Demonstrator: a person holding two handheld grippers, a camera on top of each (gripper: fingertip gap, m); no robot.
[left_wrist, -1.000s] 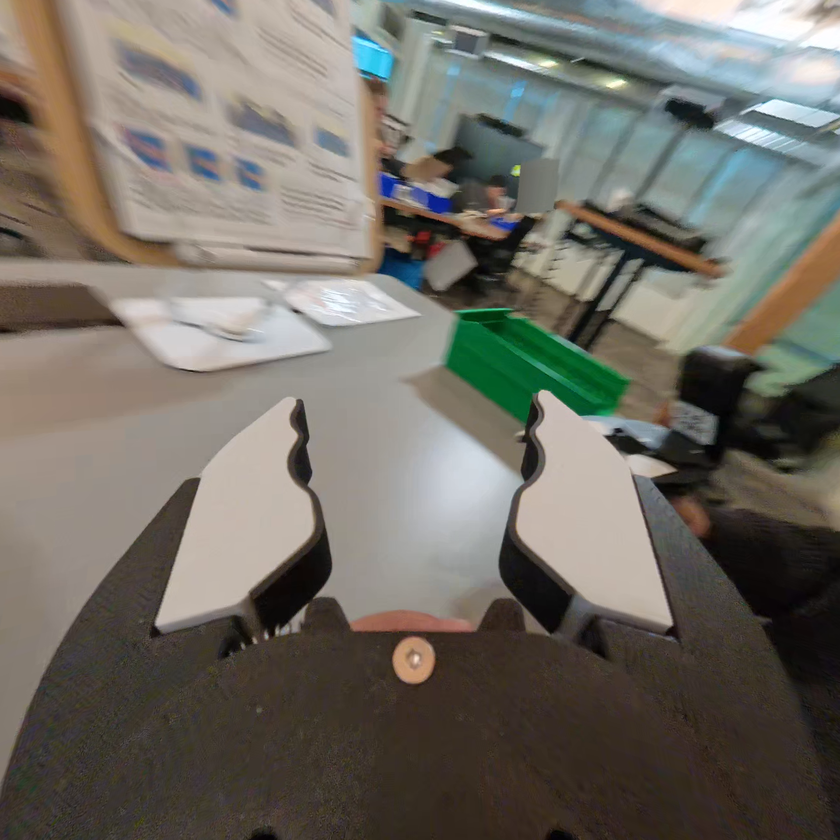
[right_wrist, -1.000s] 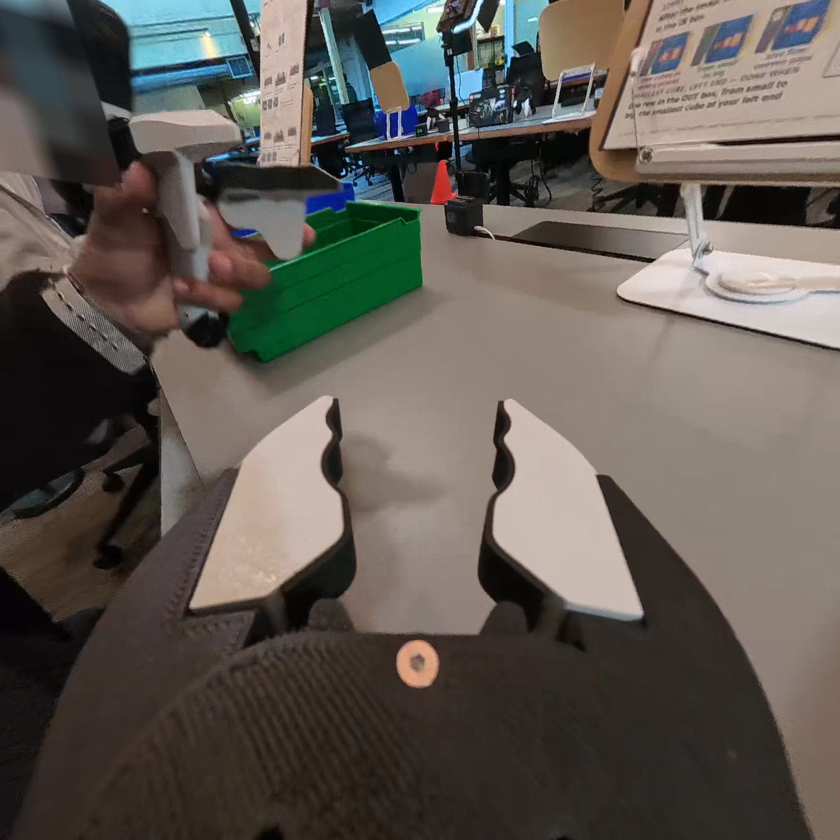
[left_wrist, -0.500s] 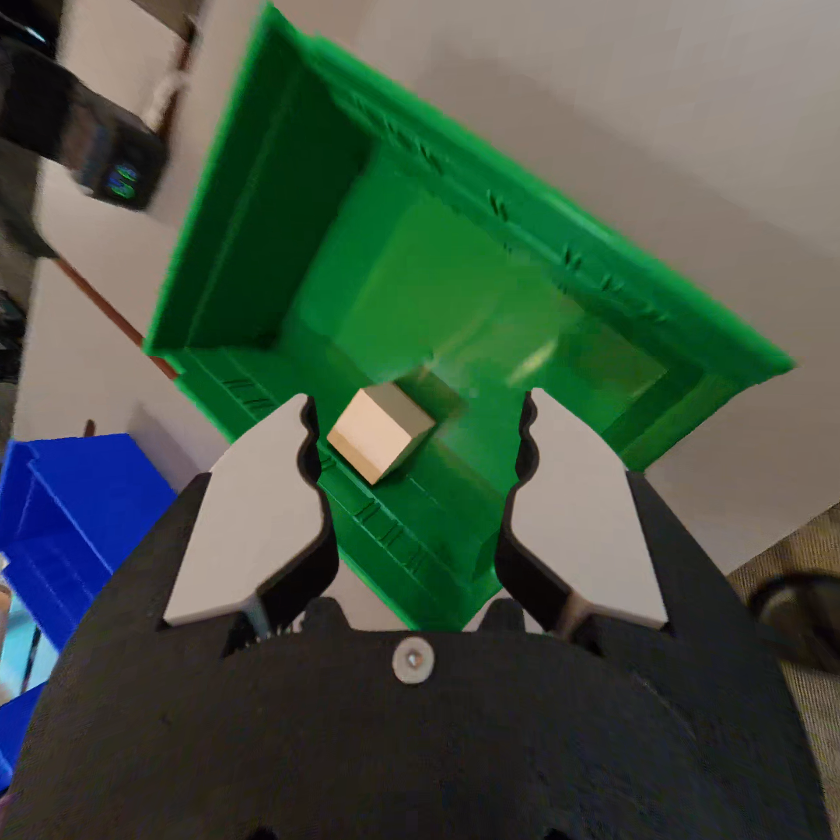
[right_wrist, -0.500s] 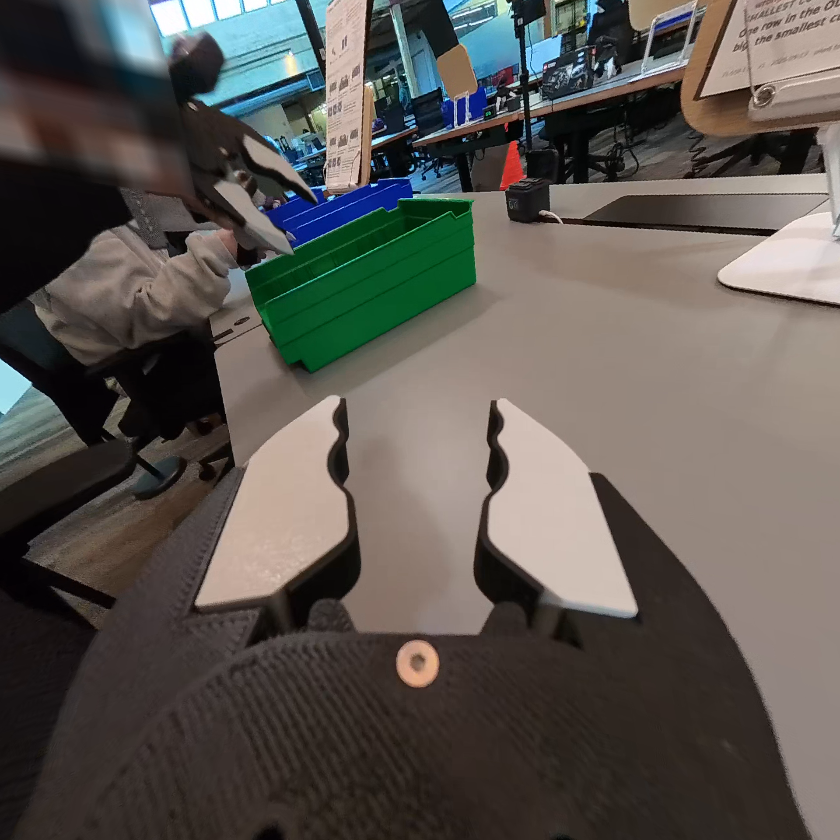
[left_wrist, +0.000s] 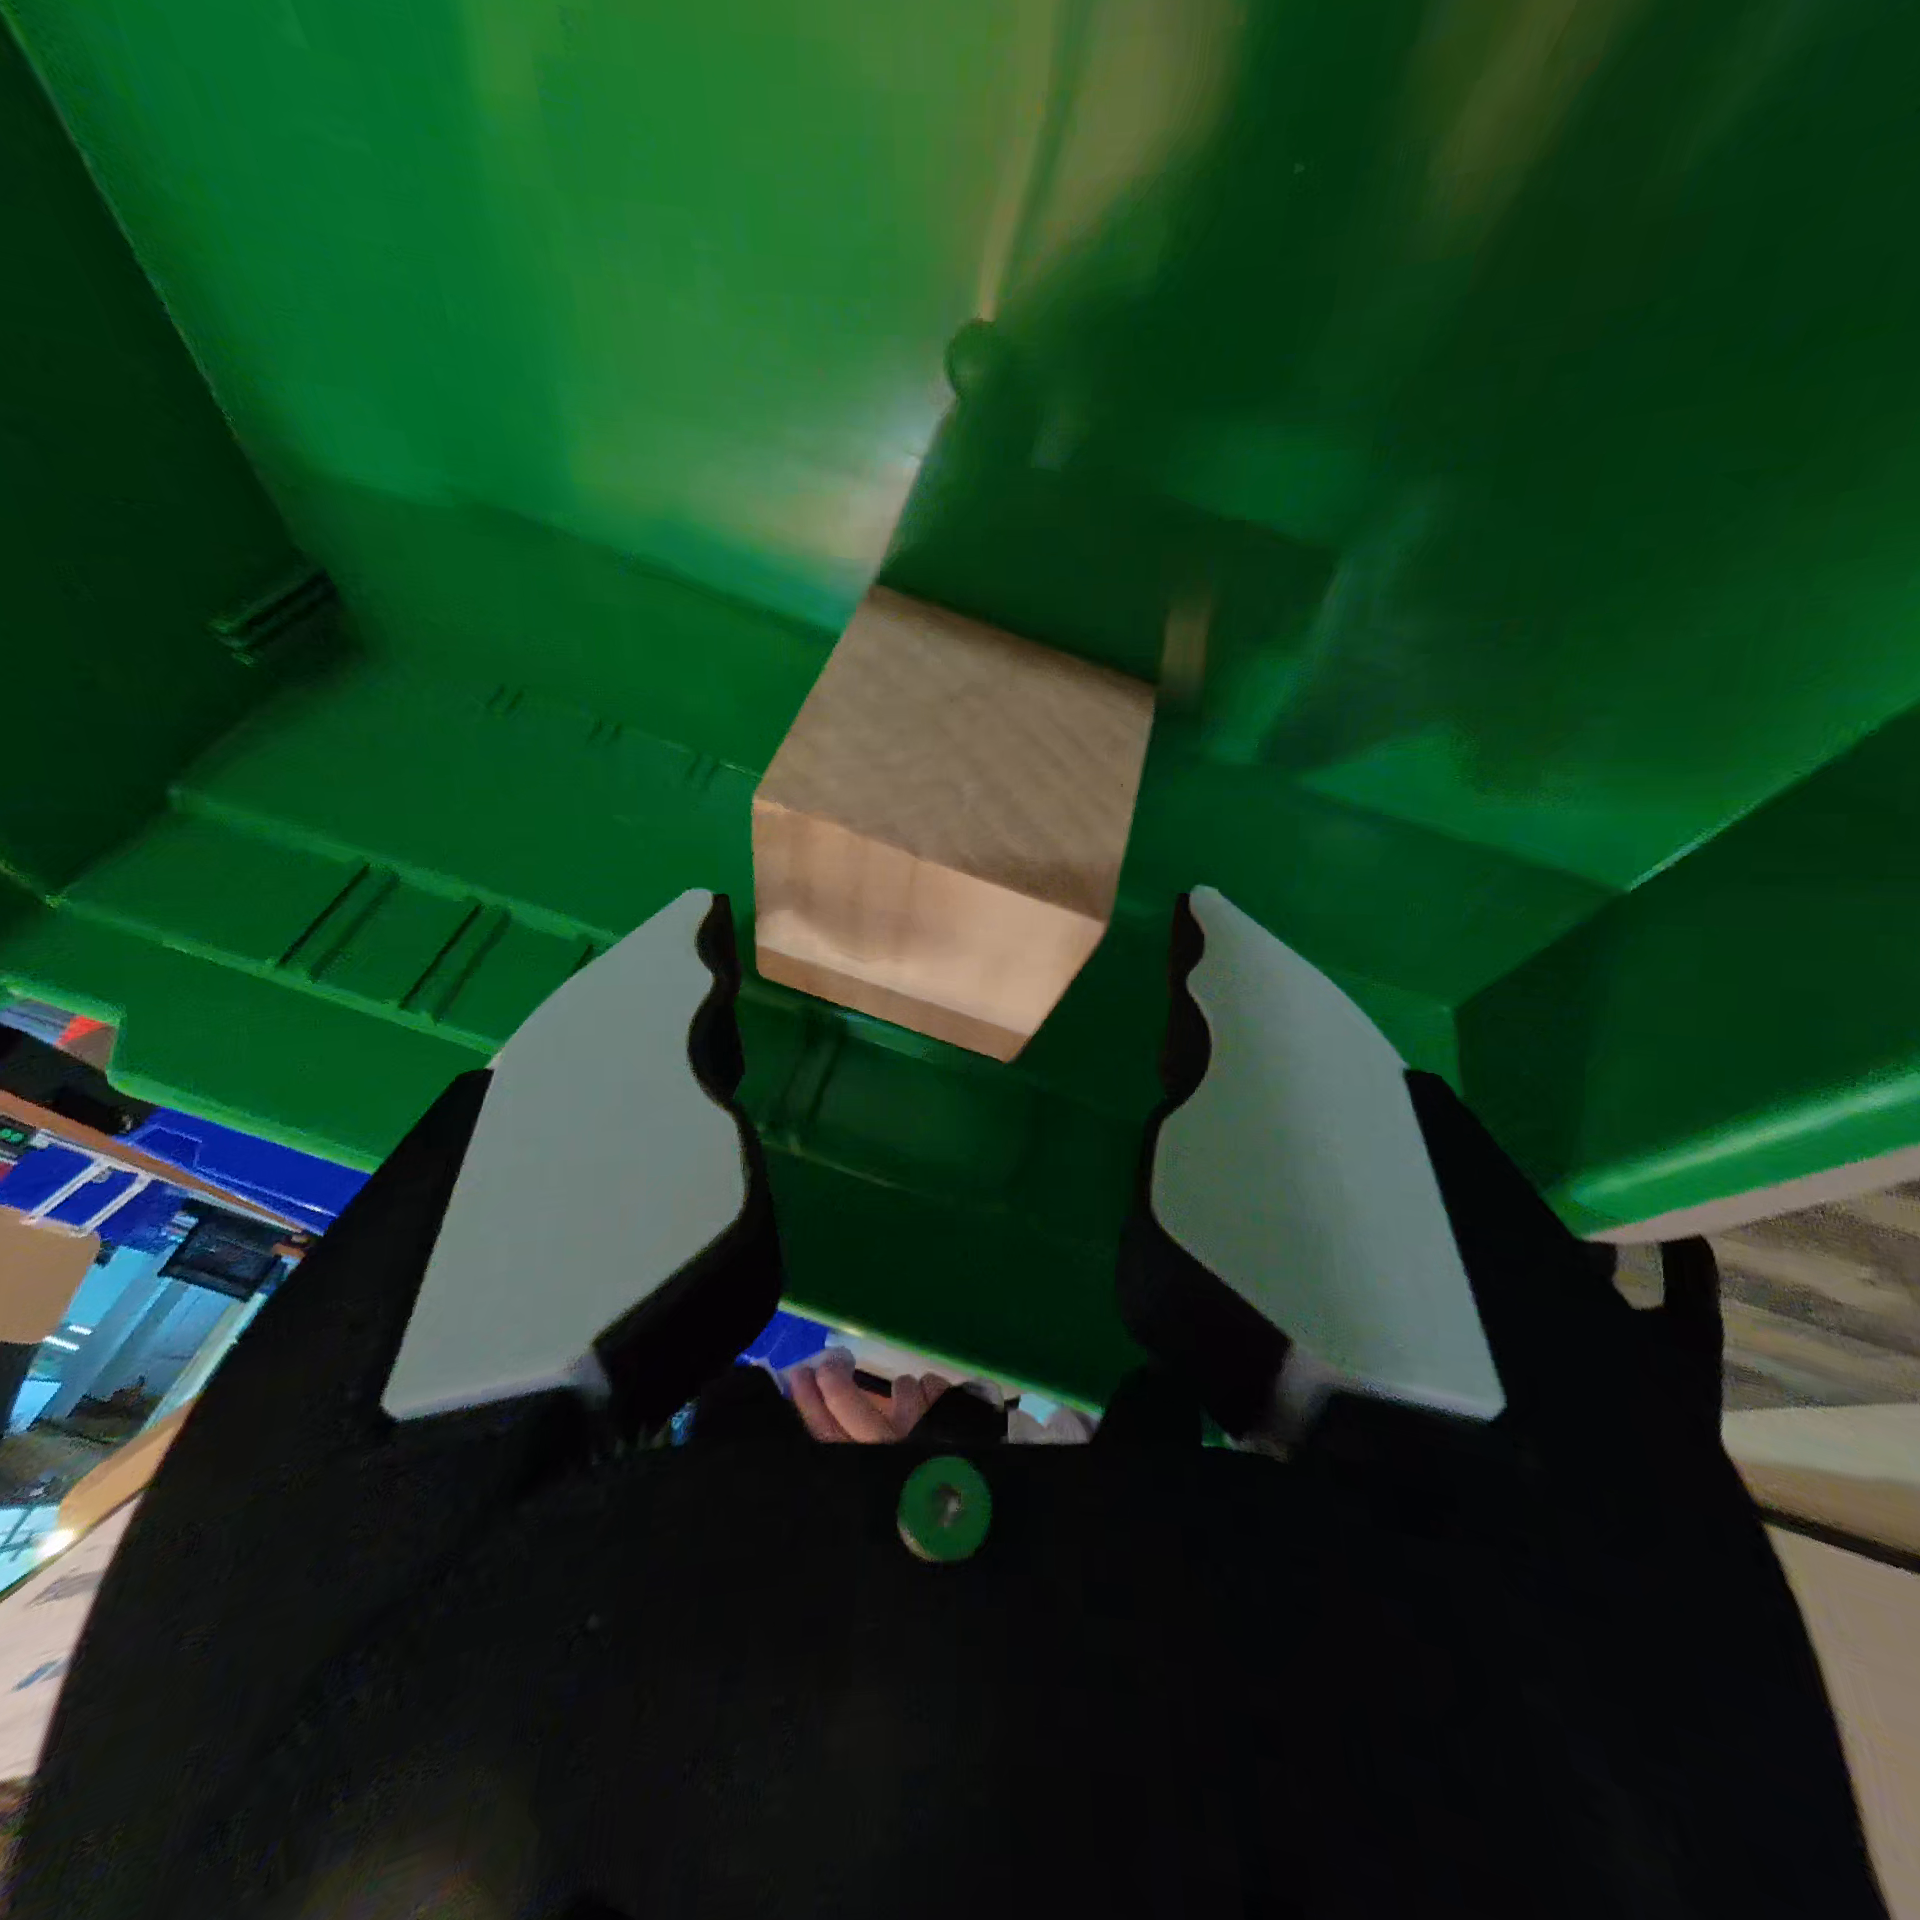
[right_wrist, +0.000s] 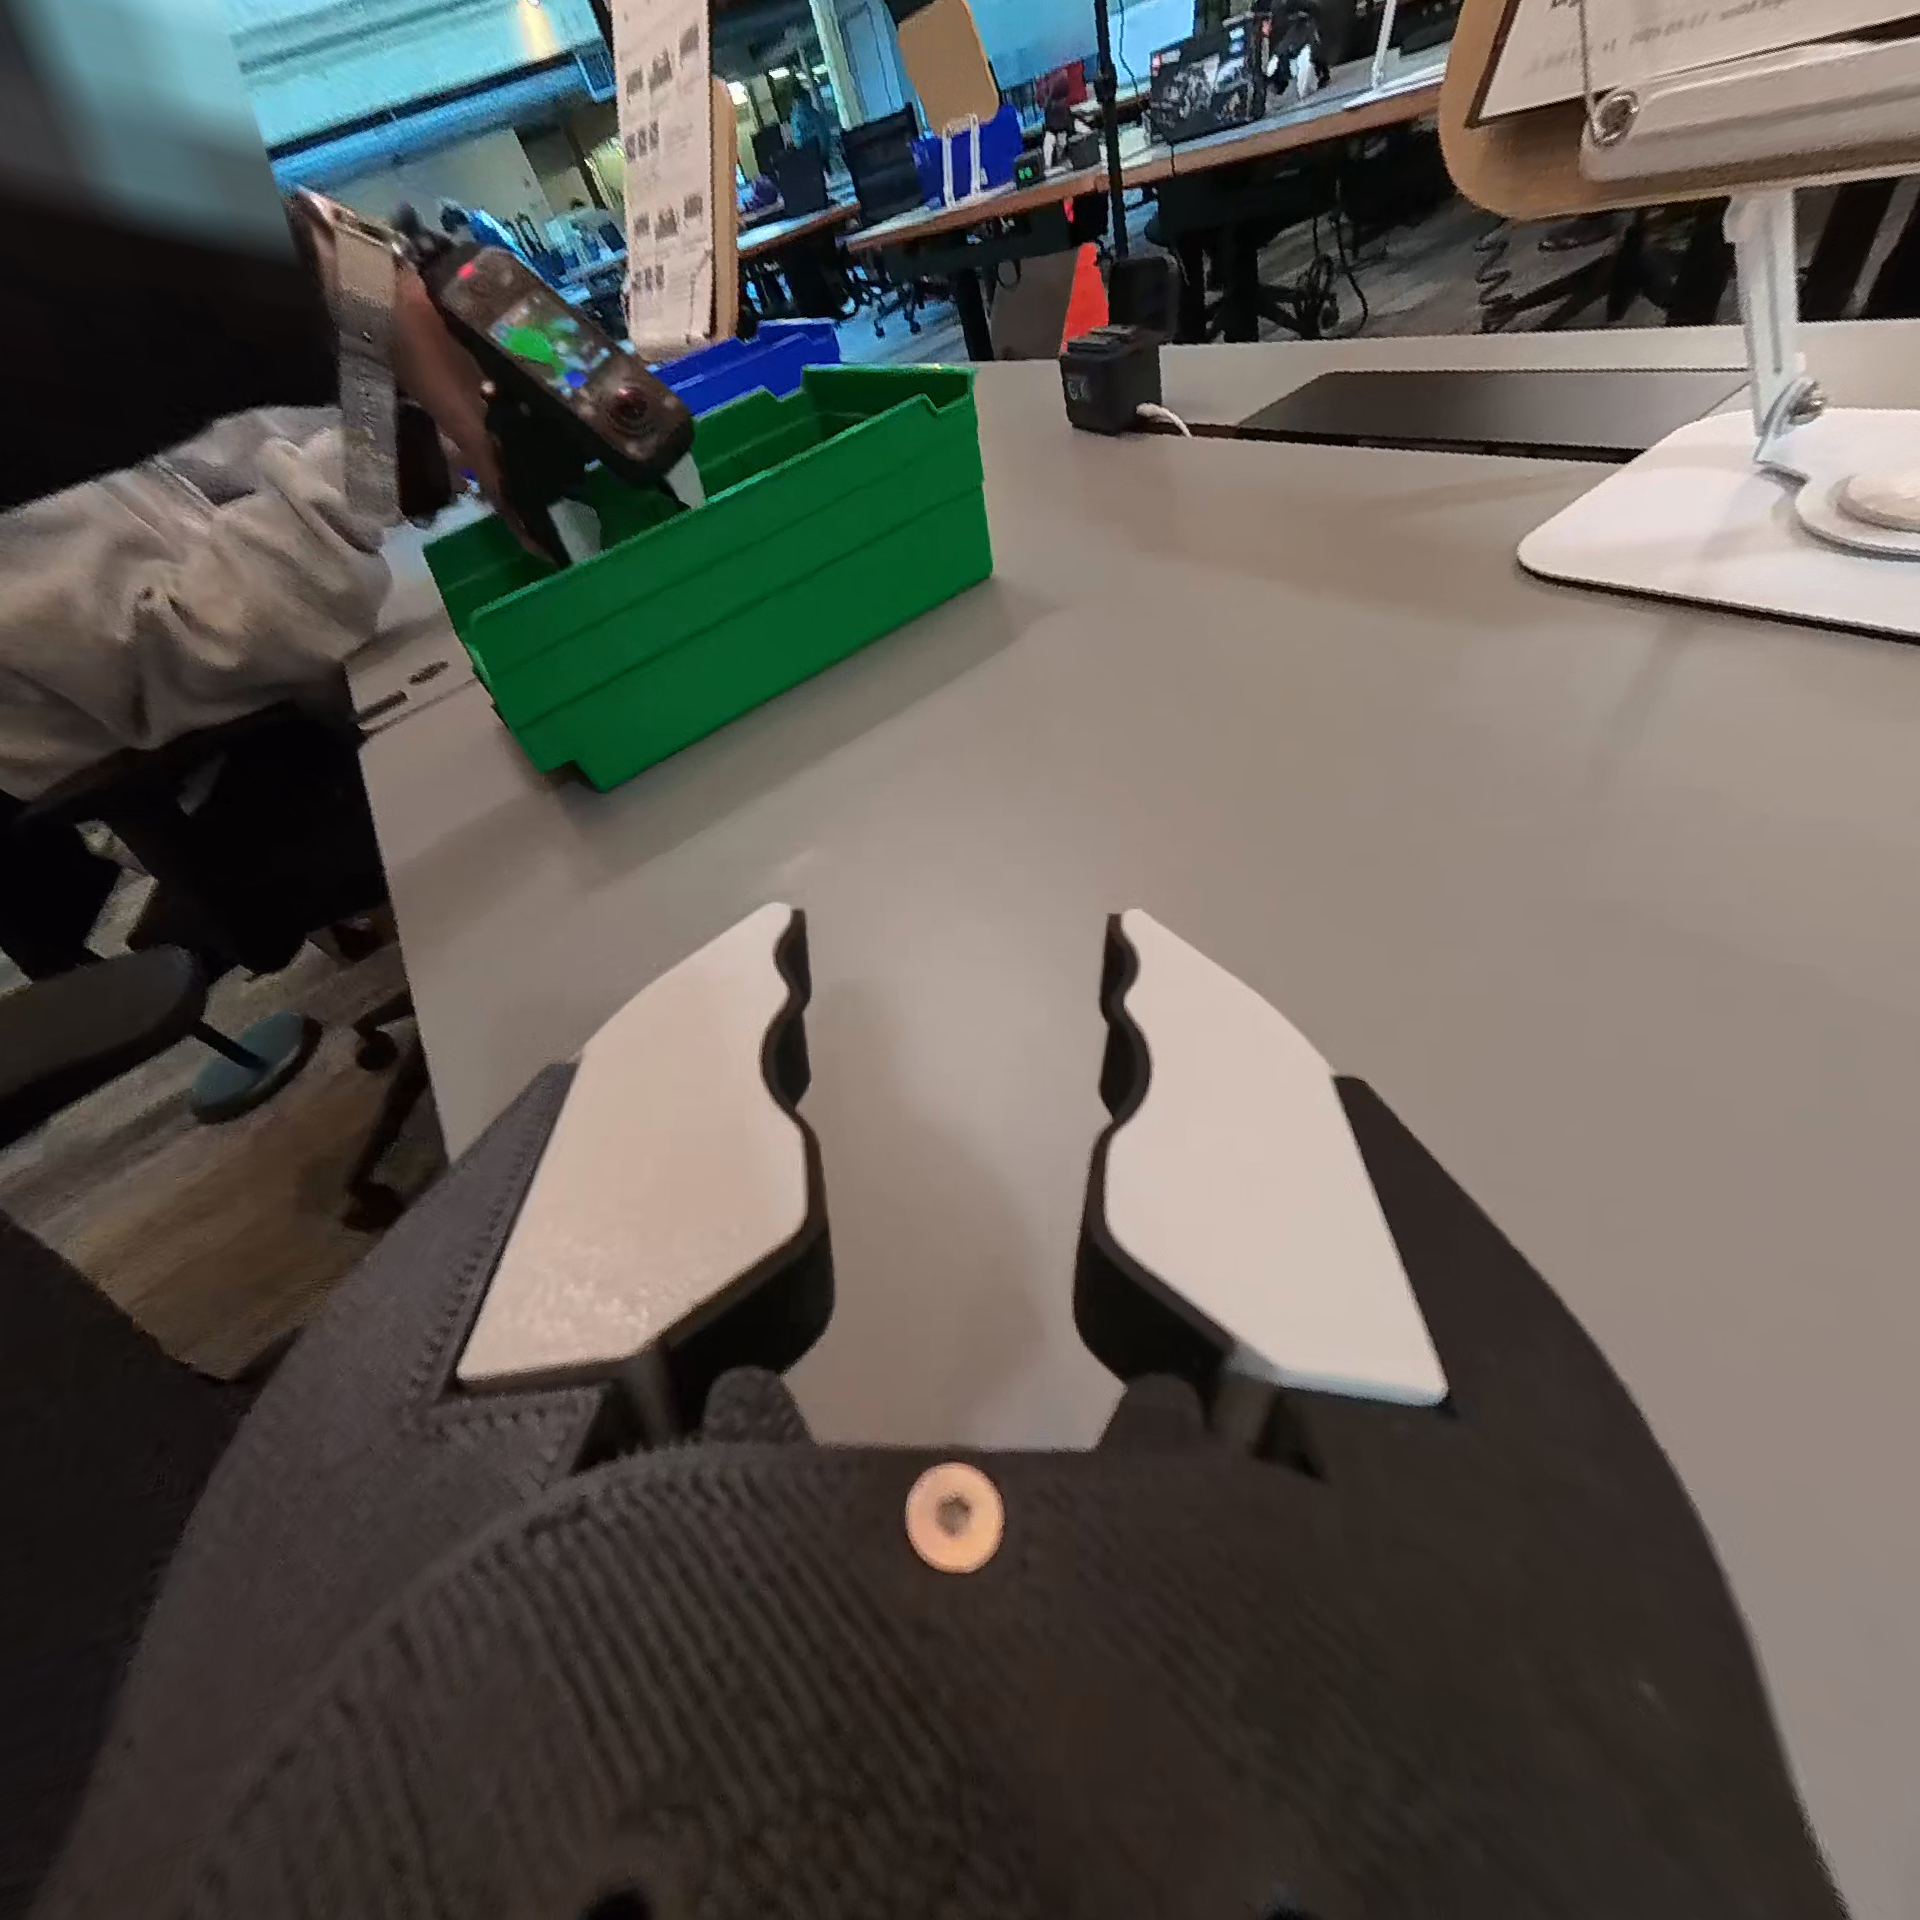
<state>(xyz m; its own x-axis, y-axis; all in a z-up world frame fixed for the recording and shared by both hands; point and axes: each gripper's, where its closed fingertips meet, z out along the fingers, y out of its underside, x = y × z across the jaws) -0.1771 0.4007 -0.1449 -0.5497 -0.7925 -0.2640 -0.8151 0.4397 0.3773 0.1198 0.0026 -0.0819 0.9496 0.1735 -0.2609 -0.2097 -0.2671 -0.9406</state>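
The left tongs (left_wrist: 951, 914), spread, hover just near of the wooden block (left_wrist: 945, 821) inside the green bin (left_wrist: 520, 364); it looks light, rigid, best gripped across opposite flat faces; the right tongs (right_wrist: 954, 935), spread, hold nothing above the grey surface (right_wrist: 1351, 779).

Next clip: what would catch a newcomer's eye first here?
The bright green bin fills the left wrist view, with a pale wooden block on its floor just beyond the open left gripper. In the right wrist view the right gripper hangs open over the bare grey table, away from the bin.
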